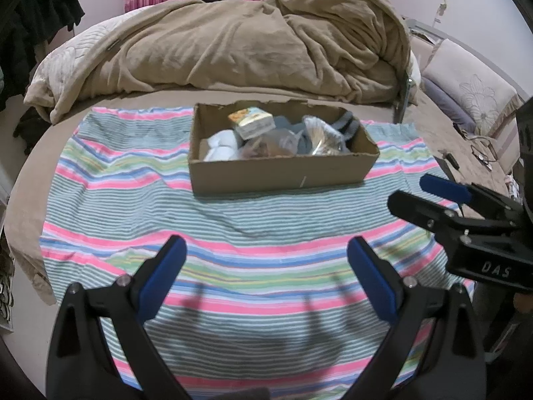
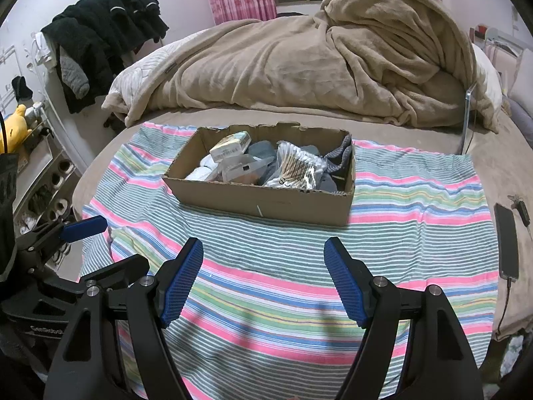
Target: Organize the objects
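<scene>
An open cardboard box (image 1: 279,175) (image 2: 263,201) sits on a striped cloth (image 1: 233,220) (image 2: 416,206) on the bed. It holds a small printed carton (image 1: 255,121) (image 2: 231,146), white socks (image 1: 221,145), grey socks (image 2: 263,151), a clear plastic piece (image 2: 241,170) and a pack of cotton swabs (image 2: 296,166). My left gripper (image 1: 266,243) is open and empty above the cloth, short of the box. My right gripper (image 2: 263,246) is open and empty, also short of the box; it shows at the right of the left wrist view (image 1: 429,196).
A crumpled tan blanket (image 1: 253,40) (image 2: 316,66) lies behind the box. A phone on a cable (image 2: 506,240) lies right of the cloth. Dark clothes (image 2: 100,33) hang at the left, with a yellow plush toy (image 2: 15,123) and shelves below. Pillows (image 1: 466,80) lie at the far right.
</scene>
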A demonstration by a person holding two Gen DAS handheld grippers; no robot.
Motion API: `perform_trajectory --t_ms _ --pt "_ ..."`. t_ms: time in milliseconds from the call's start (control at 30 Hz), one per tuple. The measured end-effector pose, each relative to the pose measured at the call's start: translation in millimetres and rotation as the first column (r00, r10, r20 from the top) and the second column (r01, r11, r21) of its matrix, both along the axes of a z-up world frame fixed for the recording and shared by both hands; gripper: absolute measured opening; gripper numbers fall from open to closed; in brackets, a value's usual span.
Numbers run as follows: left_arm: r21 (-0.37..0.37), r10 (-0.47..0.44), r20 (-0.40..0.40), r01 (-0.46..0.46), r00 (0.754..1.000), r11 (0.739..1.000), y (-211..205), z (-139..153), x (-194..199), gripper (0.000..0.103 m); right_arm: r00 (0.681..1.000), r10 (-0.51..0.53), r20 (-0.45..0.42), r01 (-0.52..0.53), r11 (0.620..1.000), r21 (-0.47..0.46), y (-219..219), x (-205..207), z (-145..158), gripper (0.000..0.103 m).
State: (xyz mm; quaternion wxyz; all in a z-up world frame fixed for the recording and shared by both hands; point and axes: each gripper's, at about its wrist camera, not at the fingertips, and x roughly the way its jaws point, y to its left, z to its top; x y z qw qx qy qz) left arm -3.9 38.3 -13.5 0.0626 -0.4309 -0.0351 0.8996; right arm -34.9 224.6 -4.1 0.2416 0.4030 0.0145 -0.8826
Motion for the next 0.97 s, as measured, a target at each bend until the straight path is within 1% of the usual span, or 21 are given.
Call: perform_trajectory --t_ms 967 --pt "0.010 -0.004 0.012 0.004 1.000 1.000 -1.5 -6.7 -8.7 0.098 1.000 0.001 0.013 -0.001 1.000 0.010 -3.3 -6.5 -5.5 0.078"
